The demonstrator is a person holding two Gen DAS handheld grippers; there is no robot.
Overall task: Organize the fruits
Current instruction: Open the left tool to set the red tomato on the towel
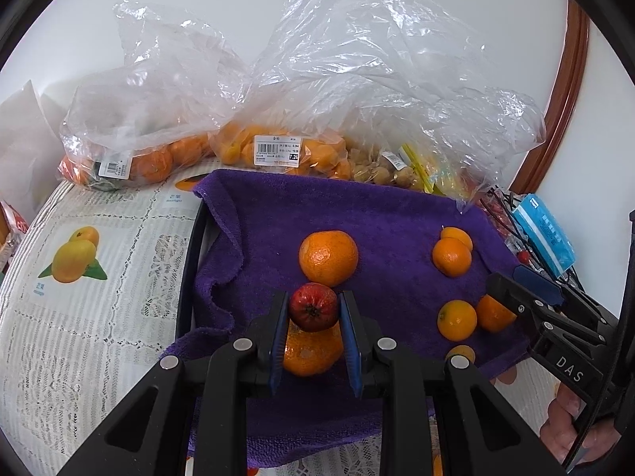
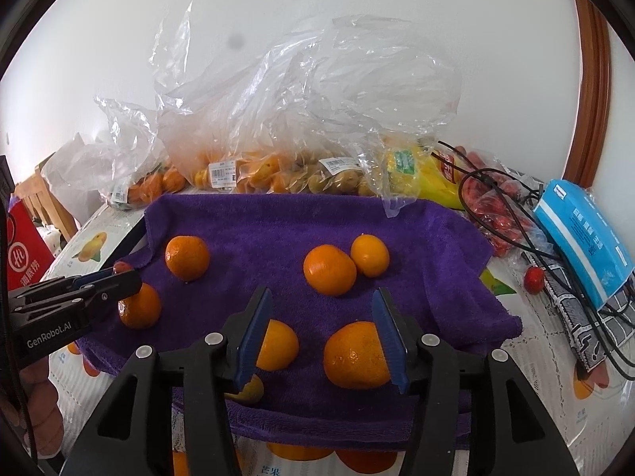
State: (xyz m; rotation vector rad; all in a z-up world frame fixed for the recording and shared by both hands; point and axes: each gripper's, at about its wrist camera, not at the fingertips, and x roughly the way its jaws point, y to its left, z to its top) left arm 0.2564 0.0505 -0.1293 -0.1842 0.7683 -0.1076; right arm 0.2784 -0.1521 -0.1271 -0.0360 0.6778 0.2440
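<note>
The left gripper [image 1: 313, 309] is clamped on a small red fruit [image 1: 313, 306], its blue pads pressing both sides, held just above an orange [image 1: 311, 351] that lies on the purple towel [image 1: 389, 214]. The right gripper [image 2: 321, 333] has its fingers spread wide with nothing between them; a large orange [image 2: 355, 357] lies just inside its right finger and another orange [image 2: 278, 344] shows beside its left finger. Farther along the towel, a big orange [image 1: 328, 258] sits just past the red fruit, and a pair of small oranges [image 1: 452, 254] touch each other off to the right. The towel covers a dark tray [image 1: 192, 261] resting on a lace-patterned tablecloth [image 1: 99, 317] printed with mangoes. At the far edge, clear plastic bags [image 1: 317, 91] hold more oranges and pale round fruits, with price labels [image 1: 277, 150] on them. To the right lie a blue packet [image 2: 583, 238], black cables [image 2: 512, 214] and a loose red fruit [image 2: 533, 279].
</note>
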